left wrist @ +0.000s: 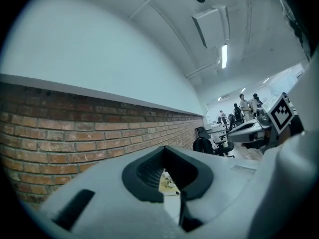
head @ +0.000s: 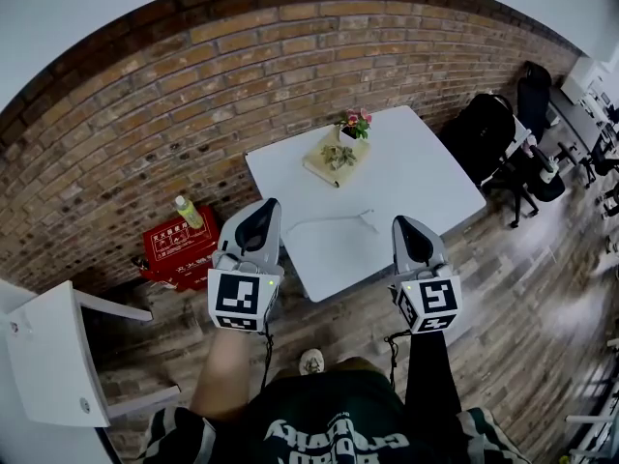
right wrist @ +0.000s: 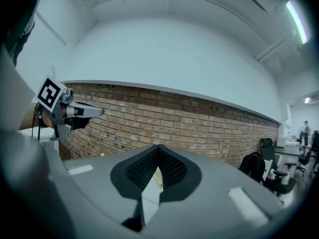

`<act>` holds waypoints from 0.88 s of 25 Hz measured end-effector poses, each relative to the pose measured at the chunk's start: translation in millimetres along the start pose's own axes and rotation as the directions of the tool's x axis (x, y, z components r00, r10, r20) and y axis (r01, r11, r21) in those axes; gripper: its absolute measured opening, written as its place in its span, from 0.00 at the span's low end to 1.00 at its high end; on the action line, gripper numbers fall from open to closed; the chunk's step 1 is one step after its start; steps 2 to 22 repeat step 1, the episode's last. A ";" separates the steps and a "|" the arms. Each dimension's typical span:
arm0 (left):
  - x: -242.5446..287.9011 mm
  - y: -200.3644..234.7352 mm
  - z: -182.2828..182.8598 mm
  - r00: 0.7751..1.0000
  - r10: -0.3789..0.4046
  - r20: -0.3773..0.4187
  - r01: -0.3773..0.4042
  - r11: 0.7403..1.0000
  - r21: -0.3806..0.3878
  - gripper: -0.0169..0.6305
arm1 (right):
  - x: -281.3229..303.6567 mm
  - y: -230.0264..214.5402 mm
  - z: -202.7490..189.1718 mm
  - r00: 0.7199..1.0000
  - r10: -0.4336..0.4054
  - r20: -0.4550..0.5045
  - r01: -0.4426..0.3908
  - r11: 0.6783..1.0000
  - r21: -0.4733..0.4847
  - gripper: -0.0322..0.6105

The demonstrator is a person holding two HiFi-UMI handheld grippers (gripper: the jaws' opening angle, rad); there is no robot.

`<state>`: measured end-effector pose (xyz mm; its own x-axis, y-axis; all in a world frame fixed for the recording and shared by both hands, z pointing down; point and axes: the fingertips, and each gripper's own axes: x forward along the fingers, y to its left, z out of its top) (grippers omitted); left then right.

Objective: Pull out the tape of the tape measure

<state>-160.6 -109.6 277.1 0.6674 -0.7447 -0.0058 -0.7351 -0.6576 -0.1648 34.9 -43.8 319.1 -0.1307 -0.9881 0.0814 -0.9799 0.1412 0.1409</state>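
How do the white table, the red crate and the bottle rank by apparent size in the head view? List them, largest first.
1. white table, by far the largest
2. red crate
3. bottle, clearly the smallest

The left tongs [head: 261, 216] and right tongs [head: 407, 230] are held side by side in front of the body, level and well apart, both pointing forward. Each pair of jaws is closed on nothing. The left forearm [head: 222, 380] is bare; the right arm [head: 432, 375] wears a dark sleeve.
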 end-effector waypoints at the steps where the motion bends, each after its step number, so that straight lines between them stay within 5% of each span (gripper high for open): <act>1: 0.4 0.0 -0.8 1.000 -0.002 -0.001 0.002 1.000 0.002 0.04 | 0.9 0.4 -0.5 1.000 0.002 -0.002 -0.002 1.000 -0.001 0.07; 22: 0.4 0.0 -0.8 1.000 -0.002 -0.001 0.002 1.000 0.002 0.04 | 0.9 0.4 -0.5 1.000 0.002 -0.002 -0.002 1.000 -0.001 0.07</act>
